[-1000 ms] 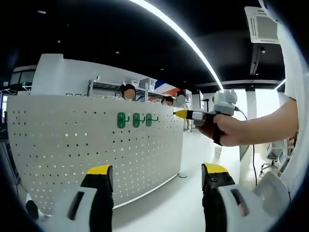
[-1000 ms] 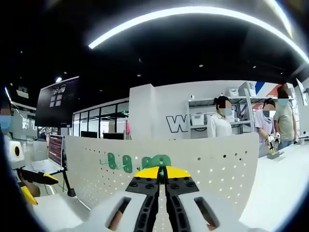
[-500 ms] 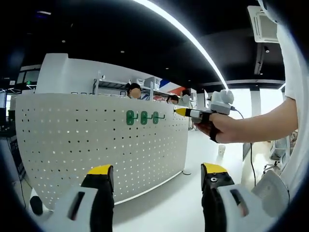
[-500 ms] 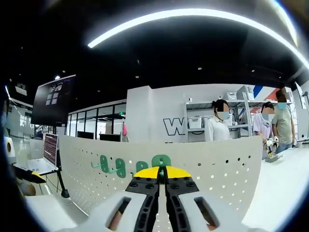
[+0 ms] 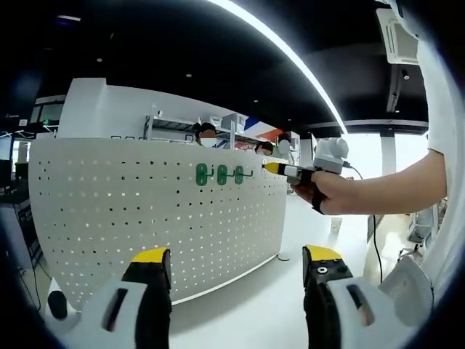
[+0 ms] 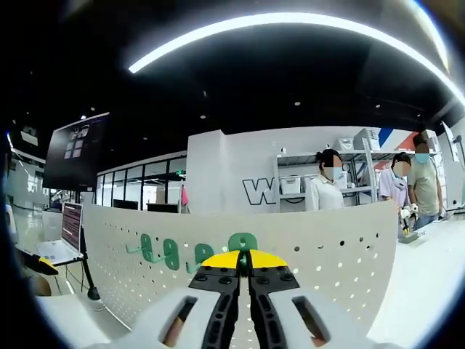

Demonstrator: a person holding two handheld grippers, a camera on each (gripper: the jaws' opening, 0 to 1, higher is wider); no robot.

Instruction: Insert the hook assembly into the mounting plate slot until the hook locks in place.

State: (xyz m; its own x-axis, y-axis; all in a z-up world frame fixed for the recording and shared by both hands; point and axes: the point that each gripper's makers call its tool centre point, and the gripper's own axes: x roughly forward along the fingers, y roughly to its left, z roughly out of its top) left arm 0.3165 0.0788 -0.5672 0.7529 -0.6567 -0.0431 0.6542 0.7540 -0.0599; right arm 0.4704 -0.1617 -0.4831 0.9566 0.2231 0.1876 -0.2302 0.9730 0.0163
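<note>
The white perforated mounting plate (image 5: pixel 109 211) stands upright on a white table, with three green hooks (image 5: pixel 221 174) in a row near its top edge. In the left gripper view, my right gripper (image 5: pixel 270 169), held by a hand, has its yellow tips at the prong of the rightmost hook (image 5: pixel 239 174). In the right gripper view, my right gripper (image 6: pixel 243 259) is shut with a green sliver between its tips. The held green hook (image 6: pixel 240 241) sits just behind them against the plate (image 6: pixel 327 247). My left gripper (image 5: pixel 237 256) hangs open, well in front of the plate, holding nothing.
Several people (image 6: pixel 325 190) stand behind the plate by shelving. A laptop (image 6: pixel 62 236) sits off the plate's left end. Two more green hooks (image 6: pixel 160 249) sit left of the held one. White table (image 5: pixel 247 313) stretches in front of the plate.
Both views have drifted a little, so the plate and hooks sit slightly differently in frame. My right gripper stays shut at the rightmost hook, and my left stays open.
</note>
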